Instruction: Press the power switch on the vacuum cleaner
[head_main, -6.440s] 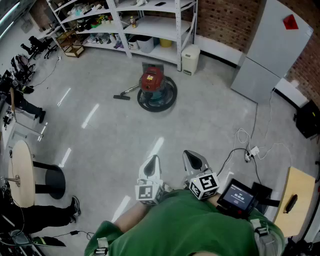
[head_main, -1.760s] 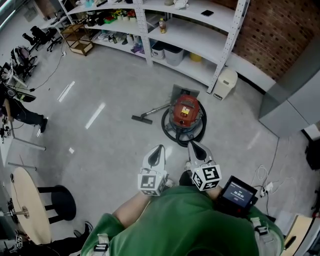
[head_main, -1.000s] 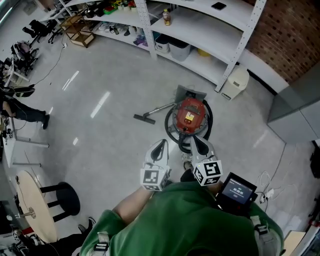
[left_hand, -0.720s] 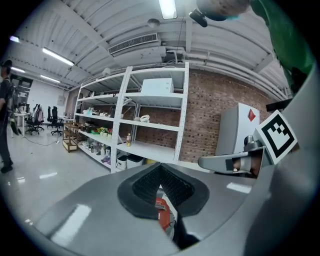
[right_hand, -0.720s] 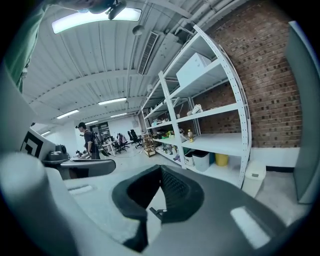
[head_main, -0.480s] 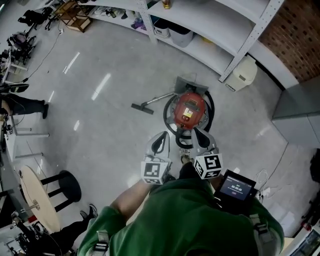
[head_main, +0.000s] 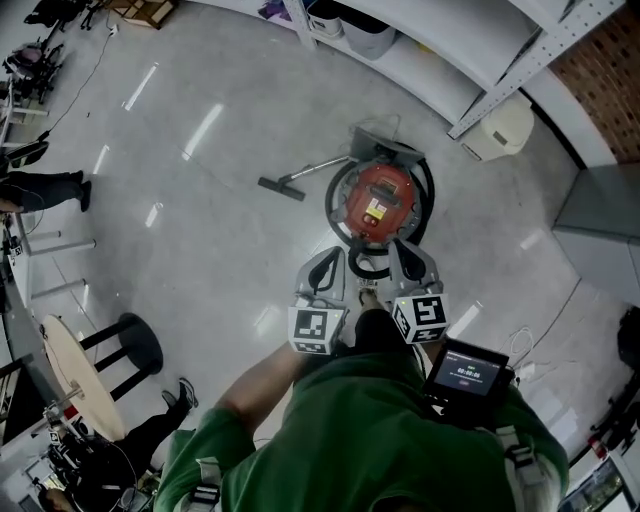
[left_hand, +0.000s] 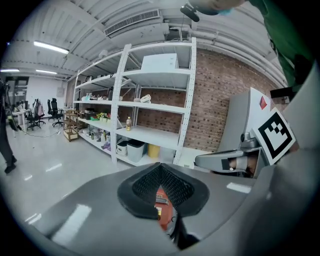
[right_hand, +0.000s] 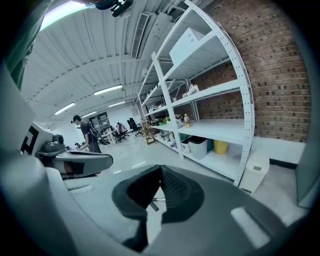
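The left gripper (head_main: 328, 262) has its jaws together on nothing; through the slit under its pad tips its own view shows only a strip of red. Just right of it a loop of the black hose (head_main: 370, 268) lies on the floor close to where the person stands, so a step forward could likely catch it and tug the machine. The vacuum cleaner (head_main: 378, 198) stands on open floor just ahead of both grippers, in front of the shelving (head_main: 440, 45). Its power switch cannot be picked out on the red top, so a press may land on the label or slide off the rounded lid. A hard push might roll it away. The right gripper (head_main: 402, 255) is also closed and empty.

At the floor's lower left edge are a round table (head_main: 72, 372) and a stool (head_main: 140, 345), well apart. The floor nozzle (head_main: 282, 188) lies left of the vacuum, a white bin (head_main: 505, 125) to its right, and a grey cabinet (head_main: 600, 210) at the right edge. None of them blocks the reach.
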